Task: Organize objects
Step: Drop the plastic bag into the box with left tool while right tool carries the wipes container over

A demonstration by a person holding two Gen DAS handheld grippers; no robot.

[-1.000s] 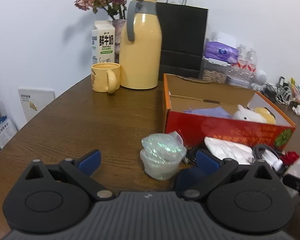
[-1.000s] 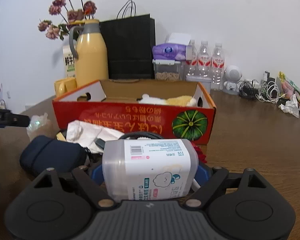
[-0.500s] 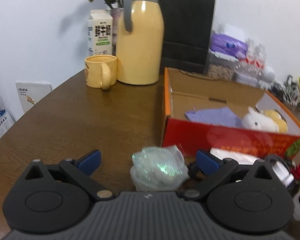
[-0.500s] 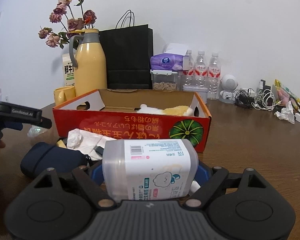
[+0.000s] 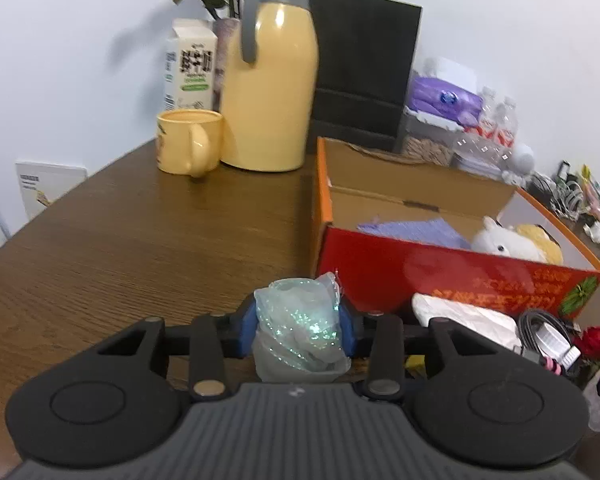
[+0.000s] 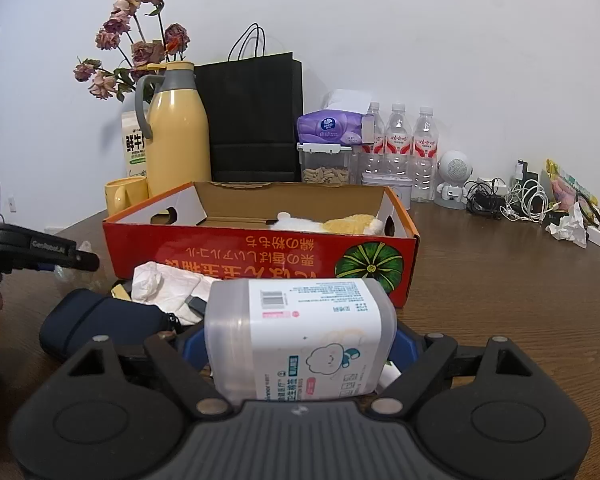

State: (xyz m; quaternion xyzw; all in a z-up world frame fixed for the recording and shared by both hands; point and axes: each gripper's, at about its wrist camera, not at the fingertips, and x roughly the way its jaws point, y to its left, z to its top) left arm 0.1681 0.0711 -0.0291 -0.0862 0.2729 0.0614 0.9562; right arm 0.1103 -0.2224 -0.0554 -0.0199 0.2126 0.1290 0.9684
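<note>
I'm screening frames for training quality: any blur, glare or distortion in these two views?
Left wrist view: slightly soft, glare on the yellow jug, and the table edge bows. Right wrist view: sharper, dark fisheye corners, even light, with the wall's base curving.

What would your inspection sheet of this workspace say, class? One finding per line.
Surface: brown wooden table.
Job's things: open red cardboard box holding a plush toy and purple cloth.
Clutter: white tissue, dark pouch, red rose.
Grippers: left gripper closing, pads against a crinkled plastic bundle; right gripper clamps a white labelled container.
Cables: tangle near the wall.
Surroundings: yellow jug, mug, black bag, water bottles.
</note>
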